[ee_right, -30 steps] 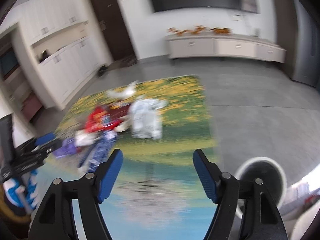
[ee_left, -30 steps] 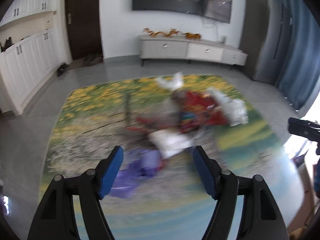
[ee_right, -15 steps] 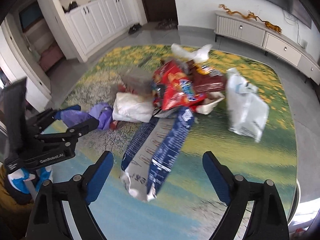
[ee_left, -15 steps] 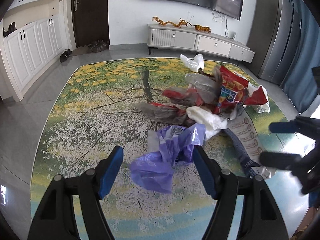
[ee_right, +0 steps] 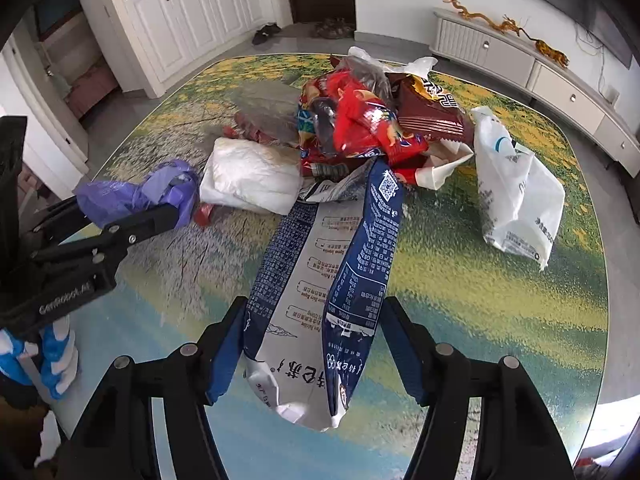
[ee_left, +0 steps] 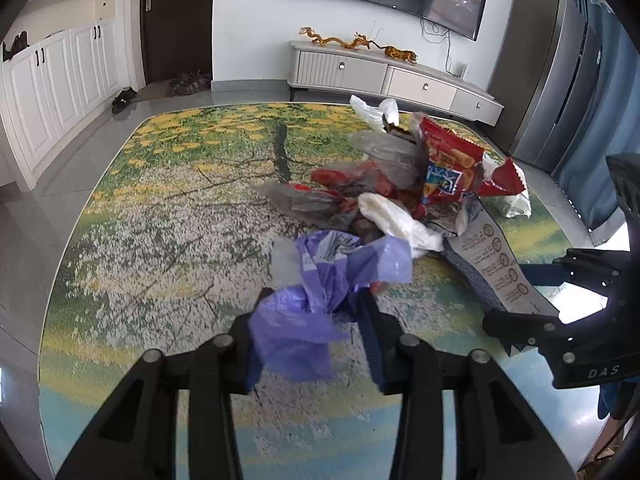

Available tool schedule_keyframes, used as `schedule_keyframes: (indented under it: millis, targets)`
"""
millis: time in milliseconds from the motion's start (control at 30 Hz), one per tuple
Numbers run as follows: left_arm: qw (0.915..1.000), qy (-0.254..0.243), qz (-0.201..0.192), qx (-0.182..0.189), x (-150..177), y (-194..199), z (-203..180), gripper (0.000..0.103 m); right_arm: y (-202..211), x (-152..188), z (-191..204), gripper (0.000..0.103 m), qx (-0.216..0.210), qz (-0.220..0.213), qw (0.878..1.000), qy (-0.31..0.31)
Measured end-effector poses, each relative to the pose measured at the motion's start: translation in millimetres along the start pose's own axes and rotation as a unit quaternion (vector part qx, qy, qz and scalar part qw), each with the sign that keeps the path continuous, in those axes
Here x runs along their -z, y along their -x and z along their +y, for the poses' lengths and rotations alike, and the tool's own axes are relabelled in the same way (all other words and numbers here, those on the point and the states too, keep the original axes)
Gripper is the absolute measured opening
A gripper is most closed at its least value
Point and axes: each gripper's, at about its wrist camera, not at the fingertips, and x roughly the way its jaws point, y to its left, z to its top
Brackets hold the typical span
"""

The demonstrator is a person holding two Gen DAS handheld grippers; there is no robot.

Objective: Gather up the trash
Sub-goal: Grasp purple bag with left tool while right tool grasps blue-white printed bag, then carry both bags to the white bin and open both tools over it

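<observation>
A heap of wrappers is seen on the flower-printed rug (ee_right: pixel 460 300), and only in the right wrist view is the white printed bag (ee_right: pixel 516 188) shown whole beside it, with the long blue-and-white packet (ee_right: pixel 320 280) lying between the closing jaws of the right gripper (ee_right: pixel 314 350), whose pads appear to meet its edges. In the left wrist view the crumpled purple bag (ee_left: pixel 320 300) is pinched by the closing left gripper (ee_left: pixel 316 338). Half a second earlier both sets of jaws were spread wider around the same pieces.
</observation>
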Motion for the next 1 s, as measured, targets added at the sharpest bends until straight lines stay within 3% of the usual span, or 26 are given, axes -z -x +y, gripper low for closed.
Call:
schedule_keyframes:
  millis: [100, 467, 1000]
  targets:
    - [0.9999, 0.009, 0.005, 0.008, 6, 4, 0, 0.022, 7, 11, -2, 0.064, -0.013, 0.000, 1.000, 0.009]
    - [0.9992, 0.023, 0.009, 0.032, 22, 24, -12, 0.022, 36, 51, -34, 0.063, -0.109, -0.016, 0.994, -0.025]
    - [0.9977, -0.017, 0.010, 0.065, 14, 41, -64, 0.022, 71, 74, -86, 0.063, -0.151, -0.096, 0.979, -0.102]
